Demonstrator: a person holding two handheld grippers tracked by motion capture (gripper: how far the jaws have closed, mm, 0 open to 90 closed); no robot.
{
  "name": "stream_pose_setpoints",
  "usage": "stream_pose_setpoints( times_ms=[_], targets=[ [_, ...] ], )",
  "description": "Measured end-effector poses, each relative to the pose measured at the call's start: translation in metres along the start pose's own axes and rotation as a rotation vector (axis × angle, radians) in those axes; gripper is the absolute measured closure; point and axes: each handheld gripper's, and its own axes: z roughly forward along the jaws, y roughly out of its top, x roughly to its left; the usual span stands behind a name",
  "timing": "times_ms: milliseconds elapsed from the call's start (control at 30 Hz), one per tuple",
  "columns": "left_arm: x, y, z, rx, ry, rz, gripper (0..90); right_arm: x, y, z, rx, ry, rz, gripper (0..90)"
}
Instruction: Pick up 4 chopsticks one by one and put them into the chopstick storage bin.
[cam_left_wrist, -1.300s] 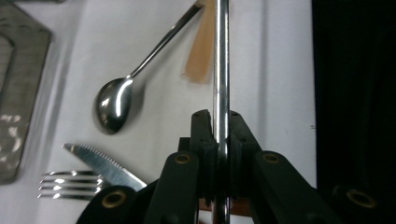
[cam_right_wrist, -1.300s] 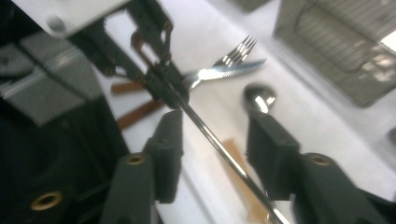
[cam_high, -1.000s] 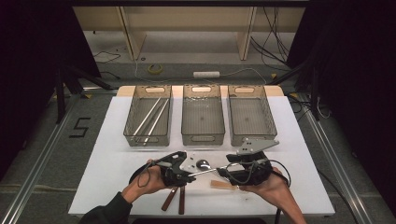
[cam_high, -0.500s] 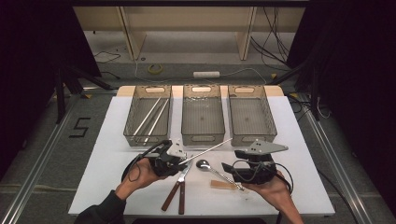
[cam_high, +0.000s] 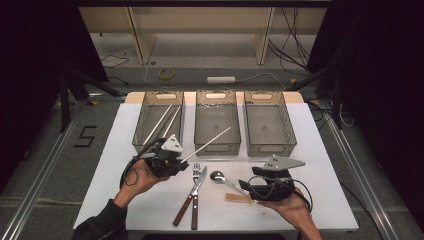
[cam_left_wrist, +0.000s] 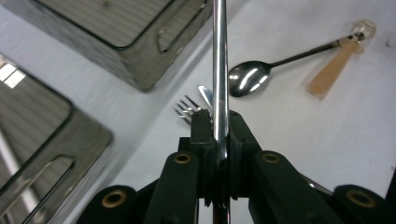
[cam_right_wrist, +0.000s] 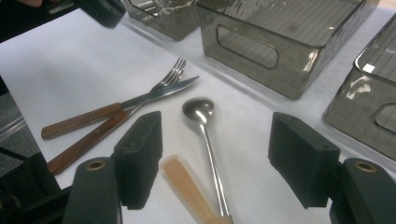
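White tabletop (cam_high: 125, 165) — left tool (cam_left_wrist: 217, 122) clamps a slim shiny metal chopstick (cam_high: 206, 143), right tool (cam_right_wrist: 215, 158) apart.

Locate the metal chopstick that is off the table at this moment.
The metal chopstick is clamped in the left gripper at the high view's left, slanting up toward the middle bin, above the fork.
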Motion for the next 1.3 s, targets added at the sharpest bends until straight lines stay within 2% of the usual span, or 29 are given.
stream_pose_setpoints(
  times_ms=[300, 533, 933, 1300],
  targets=[
    [0.036, 0.000, -0.009, -0.056, 0.056, -0.123, 82.9, 0.000, -0.009, -0.001, -0.023, -0.005, 0.026, 33.3],
    [0.060, 0.000, -0.011, -0.088, 0.109, -0.186, 82.9, 0.002, -0.015, -0.004, -0.029, -0.003, 0.031, 31.6],
    [0.107, 0.007, -0.005, -0.080, 0.187, -0.296, 82.8, 0.006, -0.020, -0.004, -0.010, 0.011, 0.020, 30.9],
    [0.137, 0.003, 0.014, -0.051, 0.226, -0.392, 82.7, 0.007, -0.020, -0.004, -0.006, 0.017, 0.014, 31.0]
  ],
)
